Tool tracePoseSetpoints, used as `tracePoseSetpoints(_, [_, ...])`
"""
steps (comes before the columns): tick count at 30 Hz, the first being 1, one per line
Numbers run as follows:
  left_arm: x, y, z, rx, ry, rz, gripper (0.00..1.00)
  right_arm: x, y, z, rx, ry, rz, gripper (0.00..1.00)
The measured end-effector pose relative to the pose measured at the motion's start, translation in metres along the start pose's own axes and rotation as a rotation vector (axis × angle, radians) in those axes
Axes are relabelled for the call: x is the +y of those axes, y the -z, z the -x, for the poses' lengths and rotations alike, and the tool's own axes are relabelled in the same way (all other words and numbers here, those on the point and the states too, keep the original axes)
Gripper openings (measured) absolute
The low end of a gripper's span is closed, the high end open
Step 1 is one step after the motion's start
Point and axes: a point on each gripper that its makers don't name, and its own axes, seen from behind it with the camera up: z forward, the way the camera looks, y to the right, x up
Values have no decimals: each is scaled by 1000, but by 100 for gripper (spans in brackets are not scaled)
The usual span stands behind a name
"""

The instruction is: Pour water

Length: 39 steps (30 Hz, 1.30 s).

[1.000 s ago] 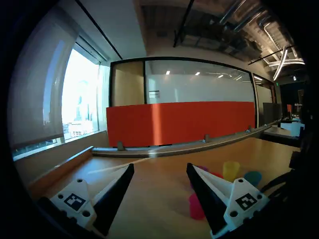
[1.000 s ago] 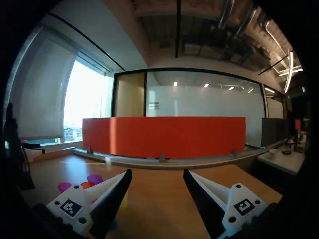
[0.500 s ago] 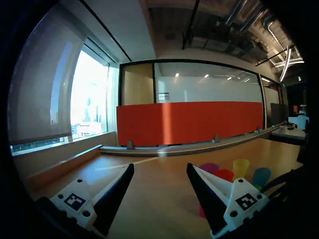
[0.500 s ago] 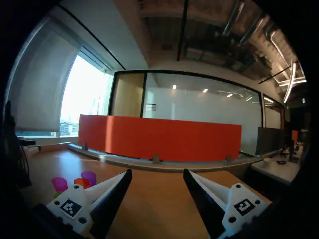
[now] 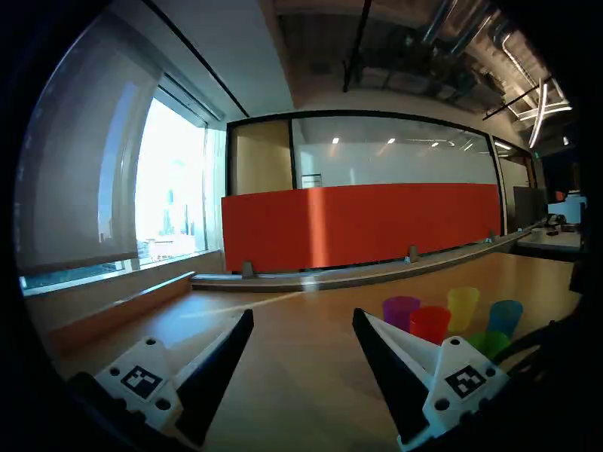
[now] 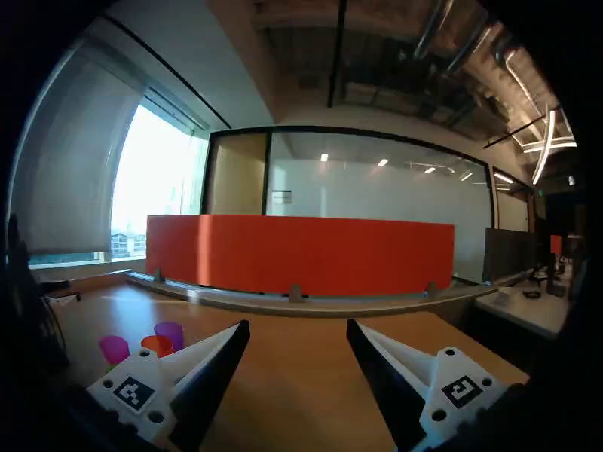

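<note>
Several coloured plastic cups stand together on the wooden table (image 5: pixel 301 361). In the left gripper view they sit to the right, past my right finger: a purple cup (image 5: pixel 399 309), a red cup (image 5: pixel 430 324), a yellow cup (image 5: pixel 462 307), a blue cup (image 5: pixel 504 317) and a green cup (image 5: pixel 488 343). My left gripper (image 5: pixel 301 320) is open and holds nothing. In the right gripper view a magenta cup (image 6: pixel 114 349), an orange-red cup (image 6: pixel 157 344) and a purple cup (image 6: pixel 169 334) stand low on the left, behind my left finger. My right gripper (image 6: pixel 296 330) is open and holds nothing.
An orange partition (image 5: pixel 369 226) on a curved metal rail (image 5: pixel 339 277) bounds the table's far side. A window (image 5: pixel 169 188) with a low wooden ledge (image 5: pixel 113 316) runs along the left. Another desk (image 6: pixel 528 305) stands to the right.
Both views have shifted a little, and the cups now sit higher and show more fully in the left gripper view. Both grippers remain open.
</note>
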Motion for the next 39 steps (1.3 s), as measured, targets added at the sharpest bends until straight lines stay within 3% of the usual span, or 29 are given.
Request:
tracePoseSetpoints(16, [-3,-6,21,-18,64,19,98,6,6,1,-5,-4,13,100])
tracePoseSetpoints(39, [-7,-8,33,-33,81,15,98,9,4,-3,-3,0,24,100])
